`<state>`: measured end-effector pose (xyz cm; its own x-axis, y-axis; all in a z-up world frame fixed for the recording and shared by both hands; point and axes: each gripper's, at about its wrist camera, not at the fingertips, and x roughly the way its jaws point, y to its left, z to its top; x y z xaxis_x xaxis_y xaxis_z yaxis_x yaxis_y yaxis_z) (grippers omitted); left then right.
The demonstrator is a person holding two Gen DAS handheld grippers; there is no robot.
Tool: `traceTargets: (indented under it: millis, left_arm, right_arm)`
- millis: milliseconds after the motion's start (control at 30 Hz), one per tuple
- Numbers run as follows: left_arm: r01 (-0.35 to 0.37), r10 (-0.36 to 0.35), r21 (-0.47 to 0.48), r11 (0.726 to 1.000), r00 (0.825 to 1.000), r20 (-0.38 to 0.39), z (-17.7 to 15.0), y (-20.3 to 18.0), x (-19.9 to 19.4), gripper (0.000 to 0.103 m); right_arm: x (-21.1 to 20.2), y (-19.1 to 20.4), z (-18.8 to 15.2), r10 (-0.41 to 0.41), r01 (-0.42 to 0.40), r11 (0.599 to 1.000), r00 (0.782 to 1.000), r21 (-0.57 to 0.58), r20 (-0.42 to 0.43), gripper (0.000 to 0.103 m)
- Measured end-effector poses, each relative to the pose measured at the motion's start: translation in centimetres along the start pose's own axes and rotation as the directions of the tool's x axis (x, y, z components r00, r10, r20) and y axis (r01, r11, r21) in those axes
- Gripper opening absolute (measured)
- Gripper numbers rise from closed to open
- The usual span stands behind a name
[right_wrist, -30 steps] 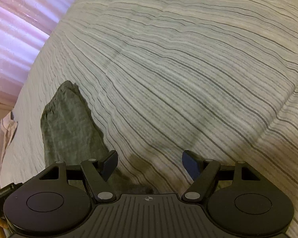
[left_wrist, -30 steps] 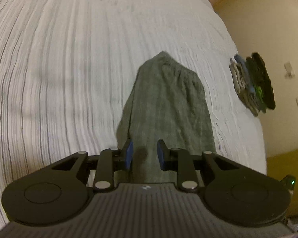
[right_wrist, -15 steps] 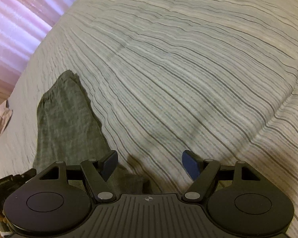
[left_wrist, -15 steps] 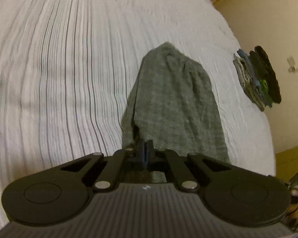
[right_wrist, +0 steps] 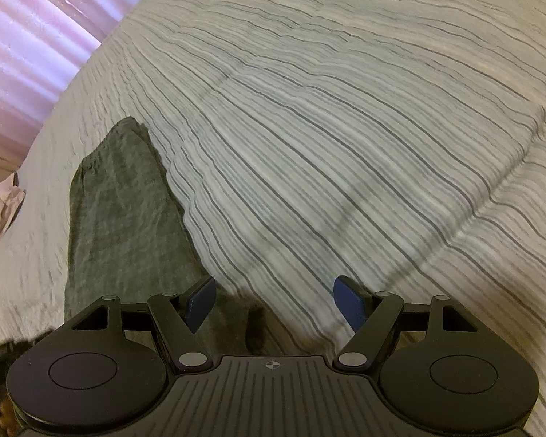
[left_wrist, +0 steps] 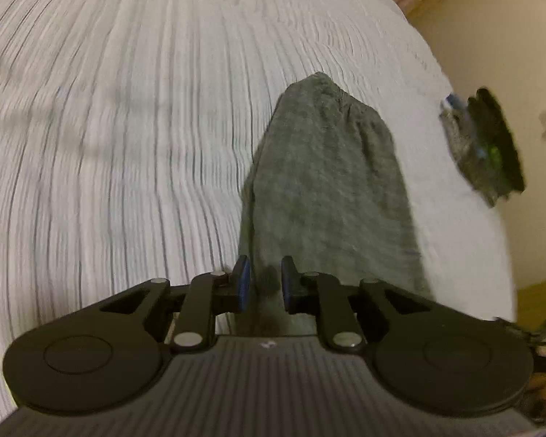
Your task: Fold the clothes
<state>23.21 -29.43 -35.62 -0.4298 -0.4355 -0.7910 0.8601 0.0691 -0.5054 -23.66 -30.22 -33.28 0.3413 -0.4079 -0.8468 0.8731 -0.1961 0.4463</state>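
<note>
A grey-green checked garment [left_wrist: 324, 182] lies folded into a long narrow strip on the striped bedspread [left_wrist: 127, 145]. My left gripper [left_wrist: 265, 284] hovers over the strip's near end. Its jaws are opening, a narrow gap shows cloth behind them, and the pads press on nothing. In the right wrist view the same garment [right_wrist: 123, 218] runs up the left side. My right gripper [right_wrist: 275, 300] stands wide open over the garment's near right edge and the bedspread [right_wrist: 345, 127], holding nothing.
A stack of folded clothes [left_wrist: 484, 145] sits at the bed's right edge by a cream wall [left_wrist: 509, 36]. Yellow wooden furniture [left_wrist: 538, 298] stands below it. A pink curtain [right_wrist: 29, 36] hangs beyond the bed's far left side.
The left gripper went from partly open to shut at the garment's near end, then parted again. It also shifted sideways. The right gripper stayed wide open and nearly still.
</note>
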Motion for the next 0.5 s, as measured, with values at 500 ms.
traceTargets:
  millis: [500]
  left_arm:
    - [-0.048, 0.043, 0.077, 0.996, 0.997, 0.065, -5.4, -1.6, -3.2, 0.000]
  right_arm:
    - [-0.3, -0.9, -1.1, 0.009, -0.009, 1.000, 1.000, -0.007, -0.005, 0.074]
